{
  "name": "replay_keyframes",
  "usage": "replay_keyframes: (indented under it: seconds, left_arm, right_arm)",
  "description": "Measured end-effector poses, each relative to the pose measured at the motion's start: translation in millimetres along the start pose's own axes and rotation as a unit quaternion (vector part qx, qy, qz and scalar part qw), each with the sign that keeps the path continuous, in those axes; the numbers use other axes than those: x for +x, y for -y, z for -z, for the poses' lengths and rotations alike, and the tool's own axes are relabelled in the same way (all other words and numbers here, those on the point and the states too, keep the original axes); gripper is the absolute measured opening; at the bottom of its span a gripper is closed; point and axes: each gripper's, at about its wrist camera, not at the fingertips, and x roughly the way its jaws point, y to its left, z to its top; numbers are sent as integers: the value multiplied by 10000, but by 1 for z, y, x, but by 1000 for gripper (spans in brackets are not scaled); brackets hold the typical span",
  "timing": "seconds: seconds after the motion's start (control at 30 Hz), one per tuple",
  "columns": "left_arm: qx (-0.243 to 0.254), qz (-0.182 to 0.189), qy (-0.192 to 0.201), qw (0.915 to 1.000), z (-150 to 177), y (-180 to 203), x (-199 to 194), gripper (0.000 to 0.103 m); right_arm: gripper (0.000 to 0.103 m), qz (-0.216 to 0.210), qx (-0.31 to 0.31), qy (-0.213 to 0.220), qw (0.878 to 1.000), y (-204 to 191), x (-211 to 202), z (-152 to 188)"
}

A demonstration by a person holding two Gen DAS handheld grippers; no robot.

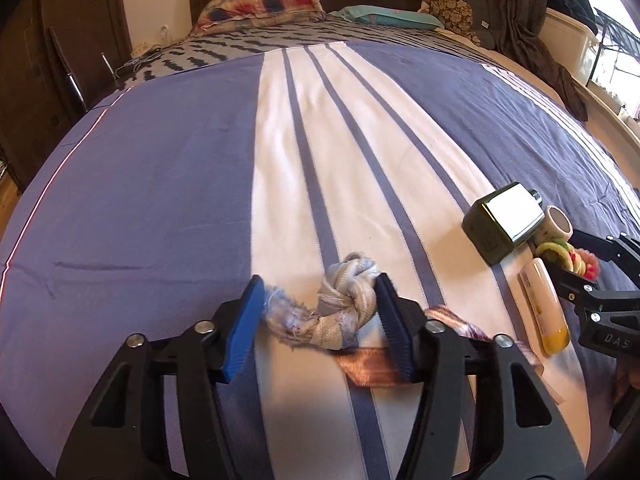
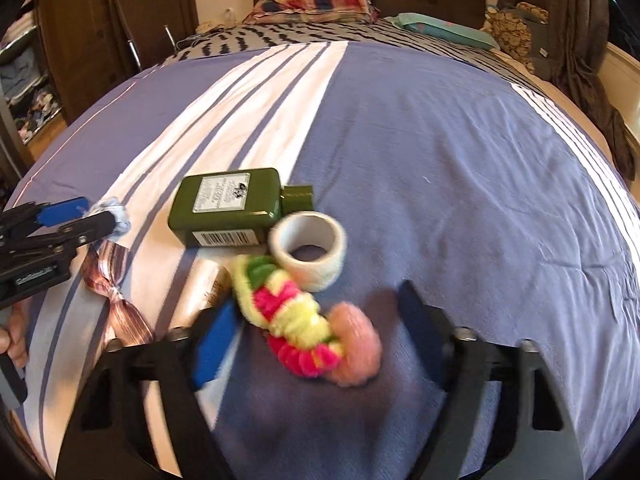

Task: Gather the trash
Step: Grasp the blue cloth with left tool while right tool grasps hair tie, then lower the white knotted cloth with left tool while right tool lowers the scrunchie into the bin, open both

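your left gripper [image 1: 320, 312] straddles the knotted pale rag [image 1: 340, 308] on the striped bedspread [image 1: 160, 200], right pad touching, left pad apart. your right gripper [image 2: 312, 344] brackets the fuzzy scrunchie [image 2: 296, 332], jaws not yet pressing.

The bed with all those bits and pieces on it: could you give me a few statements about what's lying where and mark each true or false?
1. The green rectangular bottle lies on its side on the blue and white striped bedspread. True.
2. The white tape roll sits far from the bottle, up by the pillows. False: it lies right beside the bottle's cap end.
3. The pale knotted cloth scrap lies between the fingers of the left gripper. True.
4. The yellow, pink and green fuzzy scrunchie is at the right gripper. True.
5. The cream squeeze tube stands upright. False: it lies flat on the bedspread.
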Motion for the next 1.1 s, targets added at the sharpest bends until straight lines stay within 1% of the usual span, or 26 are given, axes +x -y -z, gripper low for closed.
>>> replay_keyframes:
  seconds: [0.03, 0.07, 0.1, 0.2, 0.27, 0.4, 0.47, 0.6, 0.67, 0.7, 0.87, 1.0, 1.1]
  left_arm:
    - [22, 49, -22, 10000, -2, 1, 1, 37]
    - [25, 121, -50, 9999, -3, 1, 2, 32]
    - [13, 204, -78, 9998, -4, 1, 2, 25]
    - [77, 177, -86, 9998, -3, 4, 0, 24]
    - [62, 165, -79, 9998, 1, 3, -4, 23]
    - [-6, 99, 45, 9999, 11, -1, -26, 23]
    - [-41, 76, 148, 9999, 14, -3, -42, 23]
    - [19, 29, 433, 9991, 26, 2, -88, 23]
    - [35, 47, 584, 9983, 34, 7, -113, 23]
    - [48, 69, 692, 9976, 40, 12, -131, 23]
    - [115, 216, 1018, 9945, 71, 34, -191, 23]
    - [122, 330, 1185, 9923, 98, 47, -228, 23]
    - [146, 438, 1256, 9910, 118, 55, -247, 23]
  right_arm:
    - [51, -28, -14, 18, 10000, -2, 0, 0]
    - [49, -36, -24, 36, 10000, -3, -1, -1]
    - [46, -60, -25, 54, 10000, -3, -3, 0]
    - [41, -138, 3, 48, 9999, -2, -5, 1]
    - [39, -201, 47, 36, 9998, 0, -12, 7]
    - [38, -237, 60, 51, 9997, 1, -28, 19]
    - [38, -238, 56, 100, 9997, 1, -43, 27]
    - [38, -242, 85, 270, 9993, 1, -74, 37]
    - [38, -189, 81, 424, 9989, -2, -97, 43]
    - [38, -176, 81, 480, 9987, -4, -105, 45]
    - [38, -169, 91, 884, 9959, -14, -164, 65]
    - [38, -206, 143, 1161, 9929, -23, -207, 86]
    - [38, -224, 133, 1310, 9910, -31, -232, 106]
